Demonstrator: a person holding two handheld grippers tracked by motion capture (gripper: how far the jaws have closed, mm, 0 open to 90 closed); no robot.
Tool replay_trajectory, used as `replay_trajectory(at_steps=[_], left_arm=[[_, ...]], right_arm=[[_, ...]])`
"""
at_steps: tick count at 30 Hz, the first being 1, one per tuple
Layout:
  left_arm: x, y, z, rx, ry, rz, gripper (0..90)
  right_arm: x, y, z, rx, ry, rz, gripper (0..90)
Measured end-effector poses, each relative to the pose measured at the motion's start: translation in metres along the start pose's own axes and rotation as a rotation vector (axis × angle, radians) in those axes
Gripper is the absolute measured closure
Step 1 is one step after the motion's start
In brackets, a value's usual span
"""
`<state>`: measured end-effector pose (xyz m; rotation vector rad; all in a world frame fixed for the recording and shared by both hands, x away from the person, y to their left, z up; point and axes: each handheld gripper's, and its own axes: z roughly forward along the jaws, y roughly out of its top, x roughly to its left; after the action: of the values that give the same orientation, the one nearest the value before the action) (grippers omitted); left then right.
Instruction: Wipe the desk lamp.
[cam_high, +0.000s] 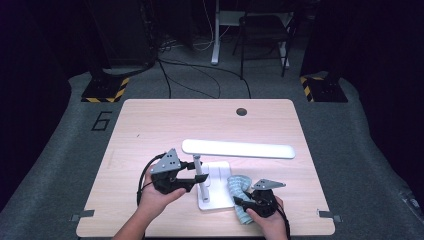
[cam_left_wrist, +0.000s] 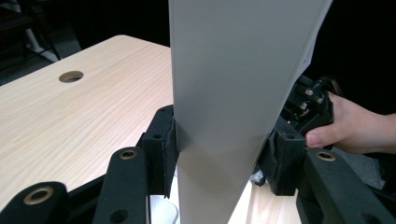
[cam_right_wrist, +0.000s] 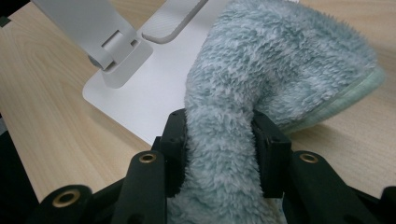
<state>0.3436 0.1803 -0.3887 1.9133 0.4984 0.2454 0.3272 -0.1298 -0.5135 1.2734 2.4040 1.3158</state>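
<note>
**Lamp braced on one side, cloth on its base on the other**

A white desk lamp (cam_high: 215, 172) stands on the desk (cam_high: 150, 125), nearer the near edge than the far one and roughly midway between the left and right edges. Its flat rectangular base (cam_high: 216, 192) lies on the wood, a slim upright post (cam_high: 199, 172) rises from it, and the long light bar (cam_high: 238, 149) runs level above, parallel to the near edge.

The left gripper (cam_high: 192, 176) comes in from the left edge side, held in the person's left hand (cam_high: 155, 197). In the left gripper view its jaws are clamped on the lamp's flat grey-white arm (cam_left_wrist: 233, 93), one pad (cam_left_wrist: 169, 154) against each side, so the jaws are closed on the lamp.

The right gripper (cam_high: 242, 202) sits near the near edge, just right of the base, held in the right hand (cam_high: 270, 220). Its jaws are closed on a fluffy pale blue-green cloth (cam_right_wrist: 261, 70); in the right gripper view the pads (cam_right_wrist: 266, 144) squeeze a bunched neck of the pile between them. Beyond the jaws the cloth fans out, part of it lying on the white base (cam_right_wrist: 154, 88) and part on the bare desk beside it. The lamp's hinge block (cam_right_wrist: 119, 58) stands just beside the cloth, not touching it.

A round cable hole (cam_high: 241, 111) sits by the far edge of the desk.
</note>
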Motion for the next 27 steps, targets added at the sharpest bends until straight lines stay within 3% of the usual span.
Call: replay_trajectory(at_steps=[4,9,10,16,19,27], left_arm=[[0.003,0.001,0.003,-0.004,0.033,-0.006,53.3],[0.010,0.005,0.009,-0.002,0.056,0.004,53.4],[0.011,0.005,0.010,-0.009,0.061,-0.005,53.5],[0.019,0.008,0.014,-0.005,0.090,-0.004,53.7],[0.018,0.007,0.014,-0.007,0.089,-0.013,53.8],[0.019,0.006,0.014,-0.010,0.080,-0.011,53.6]], right_arm=[[-0.004,0.005,0.000,-0.011,-0.003,0.007,62.9],[-0.002,0.012,0.000,-0.040,-0.001,-0.041,63.4],[0.001,0.012,0.001,-0.034,0.000,-0.041,63.5],[0.018,0.013,0.005,0.001,-0.025,-0.161,64.6],[0.021,0.010,0.007,0.019,-0.028,-0.189,65.6],[0.032,0.009,0.018,0.052,-0.019,-0.201,67.2]])
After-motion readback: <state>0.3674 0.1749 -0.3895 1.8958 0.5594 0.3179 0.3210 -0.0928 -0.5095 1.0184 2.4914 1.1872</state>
